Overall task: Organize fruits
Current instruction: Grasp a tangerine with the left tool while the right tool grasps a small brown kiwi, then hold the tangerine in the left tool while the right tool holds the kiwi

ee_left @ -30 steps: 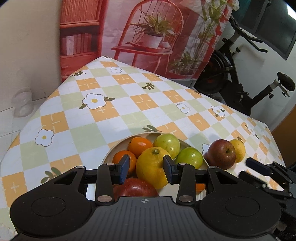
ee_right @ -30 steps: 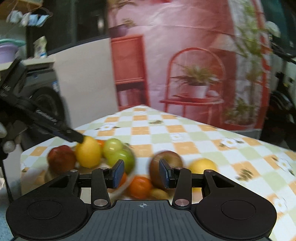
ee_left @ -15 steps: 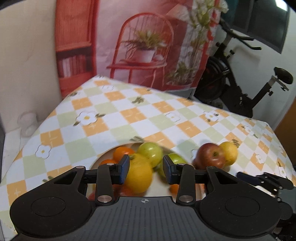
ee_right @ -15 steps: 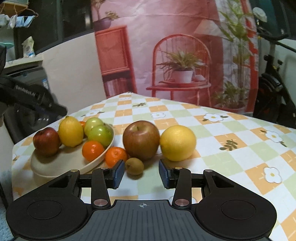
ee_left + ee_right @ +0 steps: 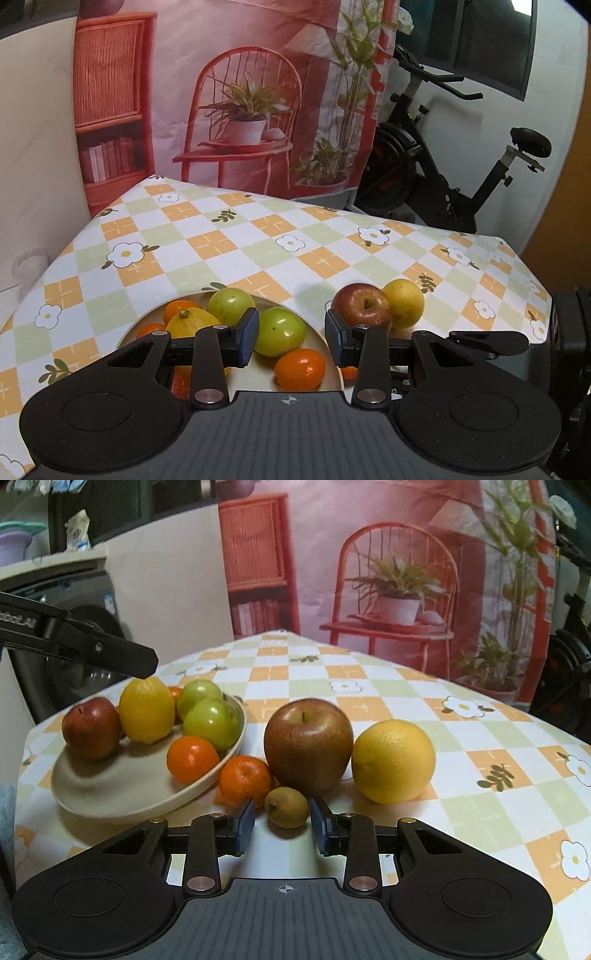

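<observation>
Right gripper (image 5: 282,825) lowered toward kiwi (image 5: 286,807); jaws closing, kiwi just ahead, ungripped. Left gripper (image 5: 291,340) narrow, empty, drawn back above plate (image 5: 334,373).

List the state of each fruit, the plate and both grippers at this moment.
Plate: holds six fruits.
Big red apple: on the tablecloth.
Yellow citrus: on the tablecloth.
Loose mandarin: on the tablecloth, by the plate.
Kiwi: on the tablecloth.
Right gripper: closing, kiwi just ahead.
Left gripper: empty, above the plate.
</observation>
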The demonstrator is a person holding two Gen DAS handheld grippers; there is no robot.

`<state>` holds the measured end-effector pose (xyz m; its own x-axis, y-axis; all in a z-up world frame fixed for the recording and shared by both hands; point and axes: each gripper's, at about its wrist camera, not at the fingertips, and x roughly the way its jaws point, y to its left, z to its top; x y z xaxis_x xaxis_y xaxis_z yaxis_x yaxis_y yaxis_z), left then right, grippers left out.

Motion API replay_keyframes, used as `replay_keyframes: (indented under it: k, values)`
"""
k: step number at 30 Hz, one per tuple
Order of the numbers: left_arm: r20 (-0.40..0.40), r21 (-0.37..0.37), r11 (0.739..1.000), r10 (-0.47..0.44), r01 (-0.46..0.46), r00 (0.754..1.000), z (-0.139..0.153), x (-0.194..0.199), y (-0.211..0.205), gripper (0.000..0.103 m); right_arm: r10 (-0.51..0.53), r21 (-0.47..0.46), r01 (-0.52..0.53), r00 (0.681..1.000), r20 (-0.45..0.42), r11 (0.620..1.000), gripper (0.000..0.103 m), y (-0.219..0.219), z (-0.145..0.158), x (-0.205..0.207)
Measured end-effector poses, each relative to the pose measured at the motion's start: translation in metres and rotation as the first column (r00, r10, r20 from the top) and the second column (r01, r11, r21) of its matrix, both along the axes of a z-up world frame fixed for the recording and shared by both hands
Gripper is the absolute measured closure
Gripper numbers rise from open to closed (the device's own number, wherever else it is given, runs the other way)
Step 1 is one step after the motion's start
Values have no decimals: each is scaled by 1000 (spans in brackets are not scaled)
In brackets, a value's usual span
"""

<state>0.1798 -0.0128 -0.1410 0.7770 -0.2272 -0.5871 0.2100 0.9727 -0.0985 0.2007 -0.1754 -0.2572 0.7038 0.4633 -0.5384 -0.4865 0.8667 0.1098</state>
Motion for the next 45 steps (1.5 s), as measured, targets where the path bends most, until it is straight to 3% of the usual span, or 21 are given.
replay_keyframes:
  k: [3, 8, 15, 23, 25, 36, 45]
  values:
    - [7, 13, 1000, -1, 1, 1000, -2, -1, -2, 61, -5, 12, 5, 1000, -9, 1000, 79, -3, -1, 1]
    - [-1, 22, 999, -27, 27, 1000, -6, -2, -7, 61, -9, 47, 10, 1000, -17, 999, 80, -15, -1, -4]
    - [-37, 63, 987, -147, 149, 988, -16, 4, -28, 61, -68, 88, 68, 998, -9, 994, 80, -49, 1, -18]
    - [-58, 170, 945, -275, 281, 960, -30, 14, -65, 61, -102, 105, 100, 995, 16, 989, 80, -84, 1, -33]
    - [-67, 202, 932, -294, 301, 954, -32, 17, -71, 61, -125, 149, 124, 992, -2, 981, 80, -93, -2, -33]
    - [-115, 331, 879, -323, 343, 939, -37, 27, -82, 61, -133, 185, 131, 991, -2, 974, 80, -97, -4, -34]
    - [-150, 379, 849, -336, 368, 930, -42, 30, -87, 61, -149, 187, 146, 989, 0, 971, 80, -98, -5, -34]
